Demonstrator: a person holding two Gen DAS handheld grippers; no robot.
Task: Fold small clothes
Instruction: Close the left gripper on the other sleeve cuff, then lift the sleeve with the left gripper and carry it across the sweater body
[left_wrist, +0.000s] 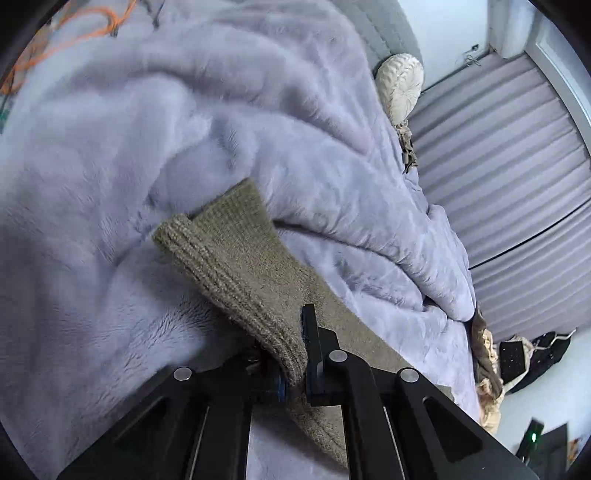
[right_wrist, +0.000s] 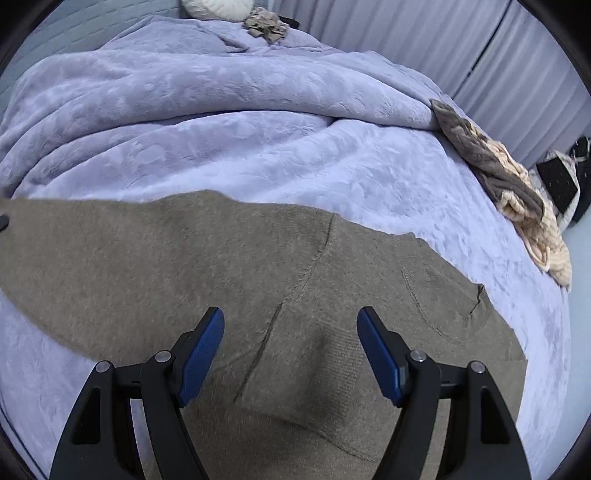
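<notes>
An olive-brown knit sweater (right_wrist: 207, 258) lies spread flat on a lavender plush blanket (right_wrist: 258, 140). In the left wrist view its ribbed sleeve cuff (left_wrist: 236, 266) is lifted off the blanket (left_wrist: 129, 147), and my left gripper (left_wrist: 295, 354) is shut on the ribbed edge. The sleeve's far end still touches the blanket. In the right wrist view my right gripper (right_wrist: 291, 332) hovers open over the sweater's body, its blue pads (right_wrist: 201, 354) wide apart with nothing between them. A seam line (right_wrist: 266, 332) runs between the fingers.
A crumpled grey and cream garment (right_wrist: 517, 199) lies at the bed's right edge (left_wrist: 487, 365). A cream round cushion (left_wrist: 400, 83) sits at the head of the bed. Pleated grey curtains (left_wrist: 509, 155) hang beyond. Dark items (right_wrist: 561, 181) lie on the floor. An orange cord (left_wrist: 74, 37) lies at upper left.
</notes>
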